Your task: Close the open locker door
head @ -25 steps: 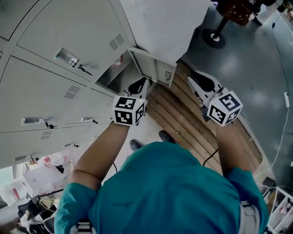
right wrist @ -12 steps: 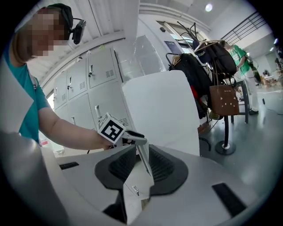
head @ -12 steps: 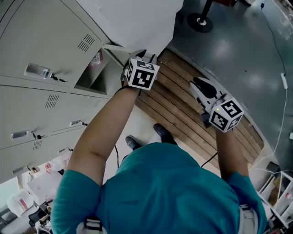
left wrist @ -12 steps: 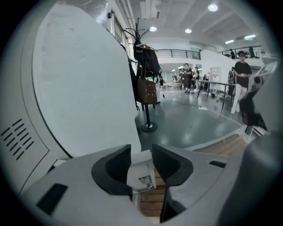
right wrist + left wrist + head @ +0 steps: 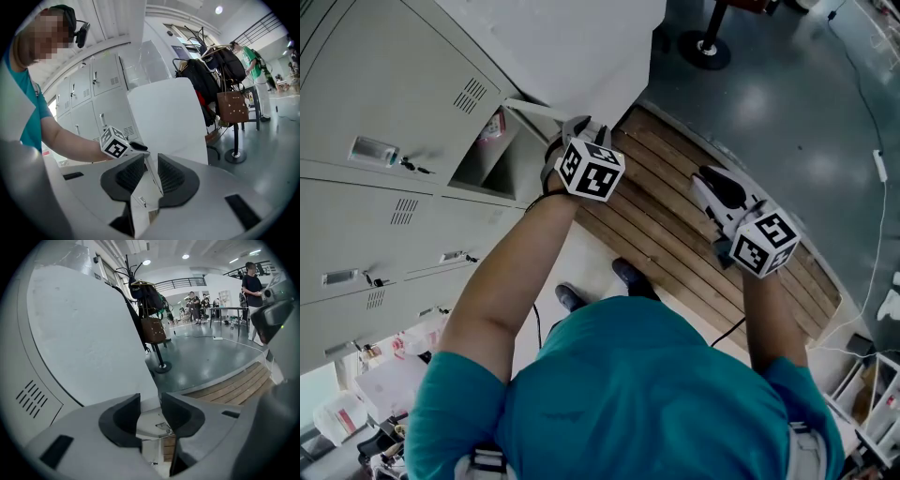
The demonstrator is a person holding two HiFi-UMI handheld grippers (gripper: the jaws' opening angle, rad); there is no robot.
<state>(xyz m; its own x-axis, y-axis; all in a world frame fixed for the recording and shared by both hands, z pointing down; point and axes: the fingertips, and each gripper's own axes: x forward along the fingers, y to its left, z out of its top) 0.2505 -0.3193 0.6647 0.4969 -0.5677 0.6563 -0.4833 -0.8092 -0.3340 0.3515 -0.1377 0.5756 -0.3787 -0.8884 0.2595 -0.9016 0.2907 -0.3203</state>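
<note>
A: Where is the locker door [image 5: 581, 52] found, relative to the left gripper [image 5: 150, 398]?

B: It is seen swung wide. Its broad white face lies to that gripper's left and its lower edge just ahead of the jaws. The open compartment [image 5: 492, 155] lies further left. The jaws are opening, and part of the door's edge is seen through the gap, but no pad is pressed on it. Whether the gripper's body touches the door cannot be told.

A: And the right gripper [image 5: 151, 158]?

B: It is held well off to the right of the door, over the wooden platform [image 5: 675, 244]. Its jaws are parted by a narrow gap and nothing is gripped. The door is only glimpsed far beyond them.

A: What could go wrong from here?

B: With nothing clamped, the door would probably have to be pushed. A push placed this close to the edge could slip off, and the gripper would be carried past the door. If the gripper is kept at the edge as the door swings, a jaw could be pinched against the frame. Too hard a shove could leave the door rebounded and unlatched.
</note>
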